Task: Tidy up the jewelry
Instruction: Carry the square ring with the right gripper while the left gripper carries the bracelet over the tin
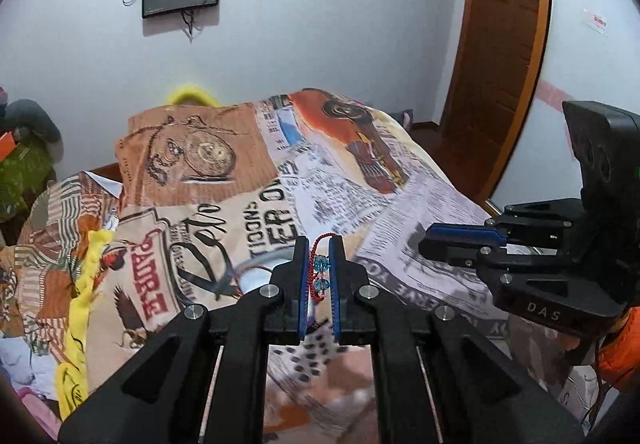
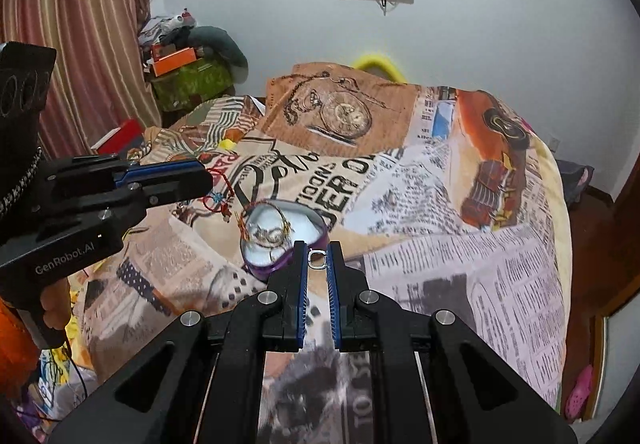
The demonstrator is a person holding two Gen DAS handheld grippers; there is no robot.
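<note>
My left gripper (image 1: 319, 244) is shut on a red cord bracelet with blue beads (image 1: 320, 269), held above the printed bedspread; in the right wrist view the bracelet (image 2: 218, 193) hangs from the left gripper (image 2: 208, 177). My right gripper (image 2: 319, 249) is shut on a small silver ring (image 2: 318, 259) just right of a purple heart-shaped jewelry box (image 2: 280, 232) with a white lining, which holds gold and silver pieces. The box (image 1: 256, 272) shows partly behind my left fingers. The right gripper (image 1: 424, 242) enters the left wrist view from the right.
A printed bedspread (image 2: 460, 252) covers the bed. A yellow pillow (image 2: 378, 62) lies at the head. Clutter with an orange box (image 2: 174, 60) stands at the back left by a striped curtain (image 2: 80, 24). A wooden door (image 1: 504, 44) is at the right.
</note>
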